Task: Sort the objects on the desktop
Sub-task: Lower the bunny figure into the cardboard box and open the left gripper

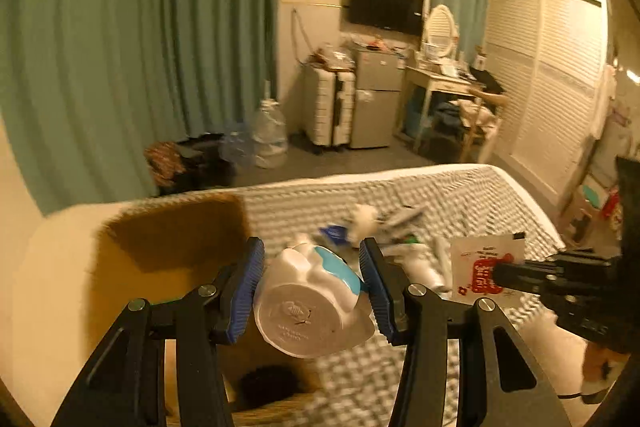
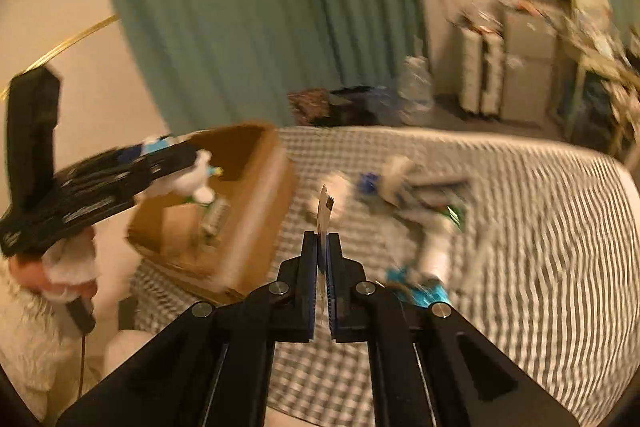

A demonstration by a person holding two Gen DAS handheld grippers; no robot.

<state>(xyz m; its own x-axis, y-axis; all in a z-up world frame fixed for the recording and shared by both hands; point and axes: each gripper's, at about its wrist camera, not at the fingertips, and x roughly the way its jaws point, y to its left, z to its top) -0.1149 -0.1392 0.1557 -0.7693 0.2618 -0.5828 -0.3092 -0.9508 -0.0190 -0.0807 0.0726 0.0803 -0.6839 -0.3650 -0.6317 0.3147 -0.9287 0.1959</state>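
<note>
My left gripper (image 1: 312, 285) is shut on a white figurine with blue markings (image 1: 308, 301) and holds it over the edge of an open cardboard box (image 1: 160, 247). From the right wrist view the left gripper (image 2: 188, 167) hangs over the same box (image 2: 240, 211), which holds a few small items. My right gripper (image 2: 323, 247) is shut on a thin white packet (image 2: 324, 211), seen edge-on; in the left wrist view the packet (image 1: 486, 267) shows a red print. A pile of small objects (image 2: 416, 199) lies on the checked cloth.
The checked cloth (image 2: 540, 247) covers a bed-like surface. A turquoise item (image 2: 420, 293) lies near the right fingers. Beyond are green curtains (image 1: 120, 47), water bottles (image 1: 270, 135), a suitcase, a small fridge and a desk.
</note>
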